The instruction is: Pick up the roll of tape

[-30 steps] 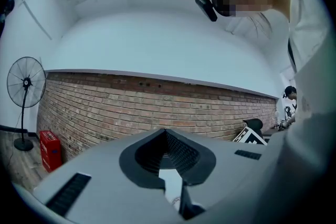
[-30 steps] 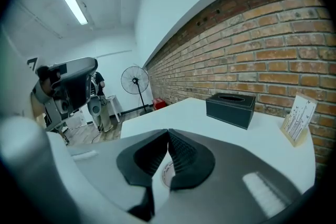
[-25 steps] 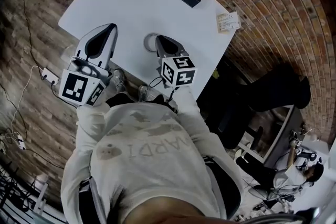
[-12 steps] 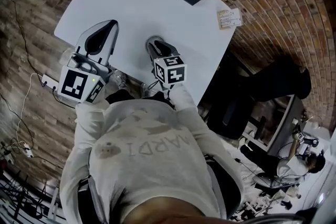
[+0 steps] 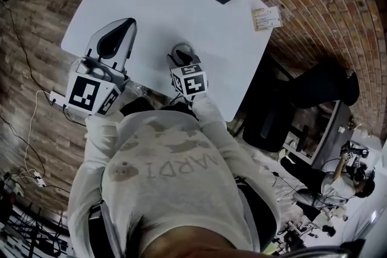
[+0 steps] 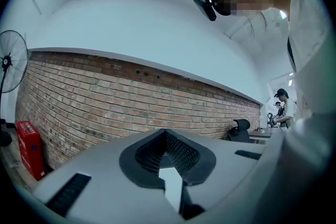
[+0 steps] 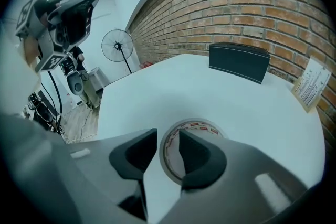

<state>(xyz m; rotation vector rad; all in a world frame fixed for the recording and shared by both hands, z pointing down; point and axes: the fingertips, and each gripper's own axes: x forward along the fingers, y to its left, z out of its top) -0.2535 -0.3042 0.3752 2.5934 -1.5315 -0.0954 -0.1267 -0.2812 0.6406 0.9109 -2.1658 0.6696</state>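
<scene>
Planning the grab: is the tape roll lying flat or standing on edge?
Lying flat: the tape roll rests on the table, hole facing up.

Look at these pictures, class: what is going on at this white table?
A person at a white table holds a gripper in each hand. The right gripper tilts down over the roll of tape, which lies flat; its jaws have just been opening and straddle the roll's near wall without pressing. The left gripper is shut, empty, held level to the side. The tape is not yet lifted.
</scene>
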